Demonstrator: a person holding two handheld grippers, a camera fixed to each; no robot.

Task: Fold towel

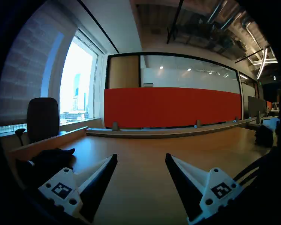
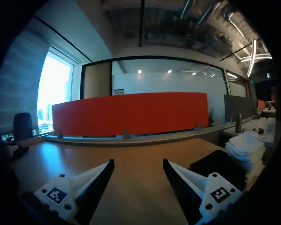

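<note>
Left gripper, right gripper agape; 1 towel stack.

White left tongs and right tongs bear black-and-white markers, with red divider, tan desk, white towels.

- In the left gripper view I see a dark heap on the left, its lower part behind a finger. I cannot tell what it is.
- A dark lump at the right rim is too dim to name.
- In the right gripper view the towel stack runs off the right rim.
- A black slab beside it is partly behind a finger.
</note>
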